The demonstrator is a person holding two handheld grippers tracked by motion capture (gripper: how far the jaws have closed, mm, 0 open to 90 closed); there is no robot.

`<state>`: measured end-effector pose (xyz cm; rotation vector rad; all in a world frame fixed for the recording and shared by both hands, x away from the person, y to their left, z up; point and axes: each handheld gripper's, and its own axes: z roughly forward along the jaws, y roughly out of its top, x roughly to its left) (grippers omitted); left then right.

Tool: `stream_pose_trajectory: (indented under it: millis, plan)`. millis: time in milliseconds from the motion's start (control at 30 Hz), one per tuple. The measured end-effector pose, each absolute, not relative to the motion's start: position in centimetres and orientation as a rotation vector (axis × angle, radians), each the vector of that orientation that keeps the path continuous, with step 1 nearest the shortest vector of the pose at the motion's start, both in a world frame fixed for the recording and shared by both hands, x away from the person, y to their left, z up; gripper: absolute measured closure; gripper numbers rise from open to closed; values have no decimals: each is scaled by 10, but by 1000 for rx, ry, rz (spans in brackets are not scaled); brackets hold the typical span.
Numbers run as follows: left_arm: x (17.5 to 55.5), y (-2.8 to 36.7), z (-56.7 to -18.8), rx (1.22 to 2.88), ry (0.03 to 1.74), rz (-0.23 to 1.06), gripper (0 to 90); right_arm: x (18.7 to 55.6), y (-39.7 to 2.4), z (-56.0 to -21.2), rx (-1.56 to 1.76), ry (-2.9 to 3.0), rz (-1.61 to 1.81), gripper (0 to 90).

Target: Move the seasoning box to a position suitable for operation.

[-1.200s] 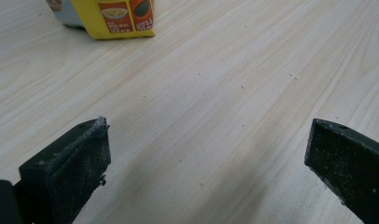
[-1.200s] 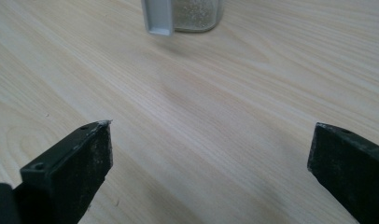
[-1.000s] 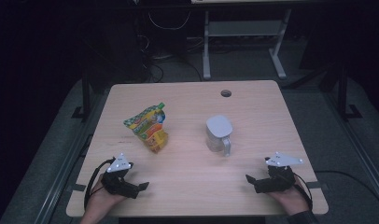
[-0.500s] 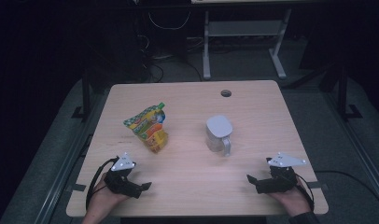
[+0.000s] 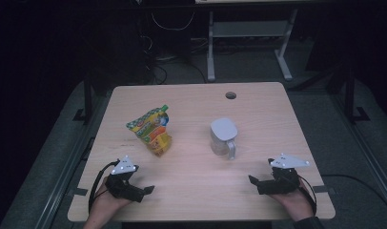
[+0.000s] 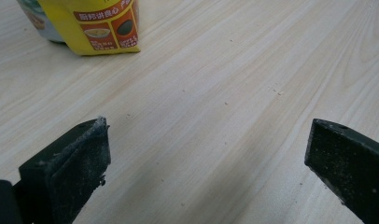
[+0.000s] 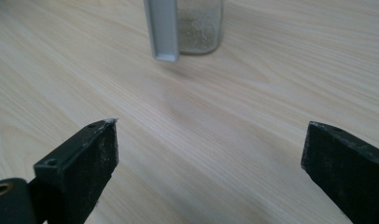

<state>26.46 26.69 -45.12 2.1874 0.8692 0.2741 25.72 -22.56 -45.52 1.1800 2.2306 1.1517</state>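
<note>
A yellow and green snack pouch [image 5: 152, 131] stands left of centre on the wooden table [image 5: 201, 191]; its lower edge [image 6: 101, 32] appears at the top of the left gripper view. A clear jug with a grey lid and handle [image 5: 223, 137] stands right of centre, and its base and handle [image 7: 178, 28] are ahead in the right gripper view. My left gripper [image 5: 147, 191] rests near the front left edge, open, nothing between its jaws. My right gripper [image 5: 253, 182] rests near the front right edge, open and empty, aimed toward the jug.
A round cable hole [image 5: 230, 95] sits near the table's far edge. Beyond the table stand a white metal frame [image 5: 249, 33] and loose cables on a dark floor. Bare wood lies between the grippers and the two objects.
The left gripper has shifted slightly toward the near edge of the table. The pouch, jug and right gripper have kept their places.
</note>
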Motion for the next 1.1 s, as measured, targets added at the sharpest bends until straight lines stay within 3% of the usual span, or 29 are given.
stream_pose_trajectory:
  millis: [533, 1100]
  plan:
    - [265, 263, -452, 2191, 852, 271, 0, 275, -210, -446, 1192, 2212, 1209, 139]
    - [261, 259, -452, 2187, 846, 278, 0, 294, -197, -440, 1179, 2202, 1260, 166]
